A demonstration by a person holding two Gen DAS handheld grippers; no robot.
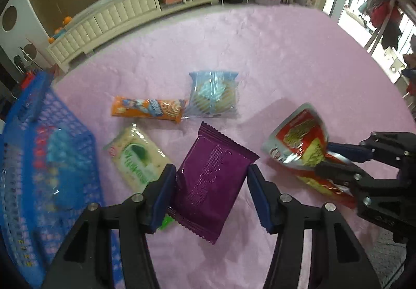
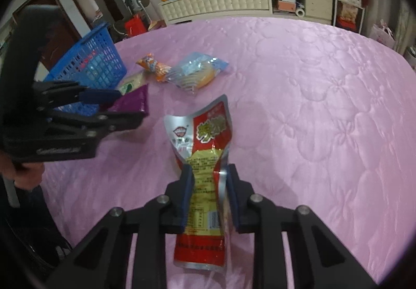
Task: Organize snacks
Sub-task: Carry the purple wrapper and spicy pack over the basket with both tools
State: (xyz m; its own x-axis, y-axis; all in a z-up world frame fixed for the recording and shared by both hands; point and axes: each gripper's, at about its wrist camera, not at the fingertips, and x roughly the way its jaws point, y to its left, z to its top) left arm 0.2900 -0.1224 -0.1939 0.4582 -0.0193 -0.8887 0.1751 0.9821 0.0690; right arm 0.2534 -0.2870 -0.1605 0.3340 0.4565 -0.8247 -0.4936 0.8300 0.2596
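Left gripper [image 1: 212,191] clamping purple packet [image 1: 210,185], right gripper [image 2: 209,200] pinching red pouch [image 2: 201,185]; slippery foil, slipping likely before blue basket [image 1: 39,159].

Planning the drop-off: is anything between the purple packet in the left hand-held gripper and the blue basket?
Nothing visible blocks it. The purple packet is held above the cloth; the blue basket is open-topped, and the pale green packet lies flat below.
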